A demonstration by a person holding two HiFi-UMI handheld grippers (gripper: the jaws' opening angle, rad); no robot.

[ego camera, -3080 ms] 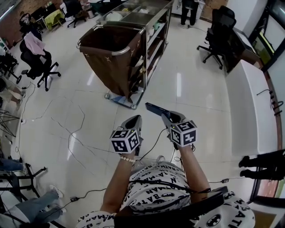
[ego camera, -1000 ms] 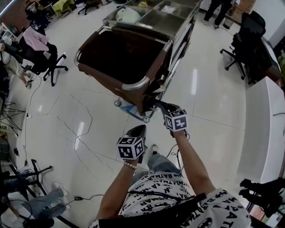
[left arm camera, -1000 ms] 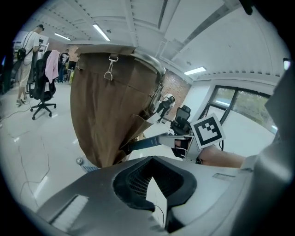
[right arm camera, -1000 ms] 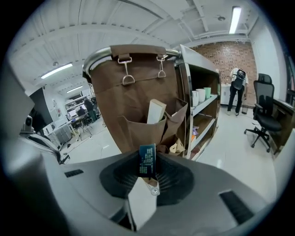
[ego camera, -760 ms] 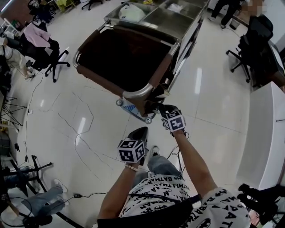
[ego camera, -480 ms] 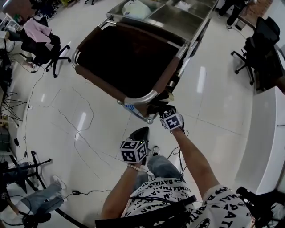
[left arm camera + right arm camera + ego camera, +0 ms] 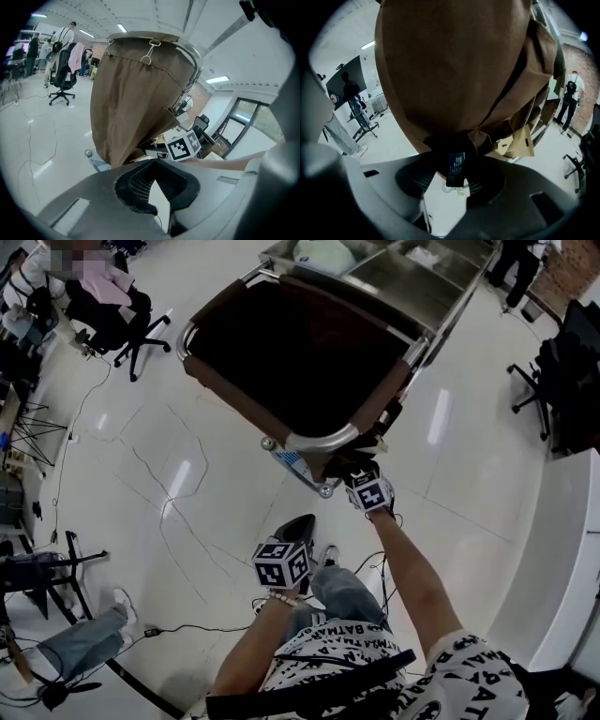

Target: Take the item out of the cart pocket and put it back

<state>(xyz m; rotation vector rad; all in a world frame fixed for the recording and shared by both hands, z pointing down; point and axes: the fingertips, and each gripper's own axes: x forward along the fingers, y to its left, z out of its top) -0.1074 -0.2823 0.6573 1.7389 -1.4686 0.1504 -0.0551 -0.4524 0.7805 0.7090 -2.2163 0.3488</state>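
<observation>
A brown fabric cart bag hangs from a steel rail. My right gripper is pushed against the bag's near corner, under the rail. In the right gripper view a flat dark blue item stands upright at the dark mouth of the pocket. It lies between the jaws of the right gripper, which are opening, with gaps showing on both sides. My left gripper hangs lower and nearer to me. Its jaws meet at the tips with nothing in them.
Steel trays top the cart behind the bag, and a caster wheel sits below the corner. Office chairs stand at far left and right. Cables trail over the floor. A person's legs are at lower left.
My right gripper has gone forward from open floor to the cart bag's near corner with the blue item. The cart now fills more of the head view. The left gripper stays low.
</observation>
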